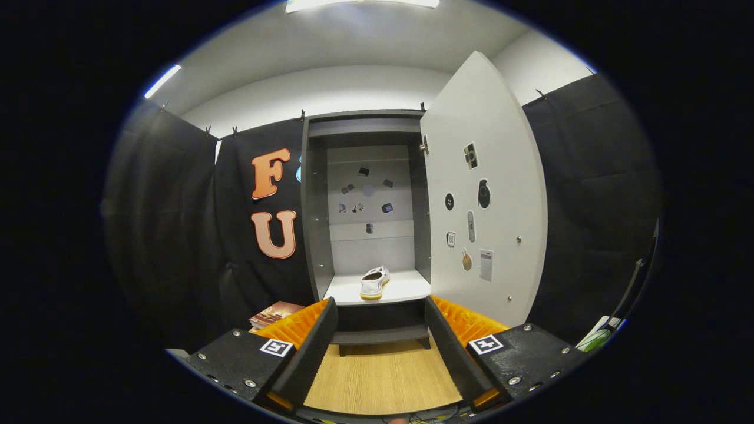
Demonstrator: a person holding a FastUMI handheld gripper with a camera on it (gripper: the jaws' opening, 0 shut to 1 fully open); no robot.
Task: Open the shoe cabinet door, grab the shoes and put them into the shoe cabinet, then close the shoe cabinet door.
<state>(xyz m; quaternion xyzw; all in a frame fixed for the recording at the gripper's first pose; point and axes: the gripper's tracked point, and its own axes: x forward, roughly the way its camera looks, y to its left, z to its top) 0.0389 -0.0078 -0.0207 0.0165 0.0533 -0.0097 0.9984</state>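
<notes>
Shoe cabinet work looks well advanced from where we stand. Nearest to us, the hand-held gripper (381, 347) has its fingers spread wide apart with nothing between them, only the wooden floor (383, 377) showing in the gap. Just outside the left finger, low down, a small stack of books (274, 314) lies on the floor. Straight ahead, beyond the fingertips, stands the shoe cabinet (365, 218), well apart from us. On its pale shelf sits a white shoe (374, 282) with a yellowish sole, toe turned toward us, resting alone near the shelf's middle. The cabinet door (486, 200) hangs swung out ahead and to the right of the right finger, fully open.

We judge that opening the door and placing a shoe are done. What remains, as far as we can tell, is closing the door, and possibly fetching a second shoe if the task means a pair; we see just one shoe on the shelf.

Several things are hard to read. Small dark stickers dot the cabinet's back panel and the door's inner face, too tiny to identify. The compartment under the shelf is dark, so we cannot say what it holds. Something greenish (595, 338) is cut off far to the right of the gripper.
</notes>
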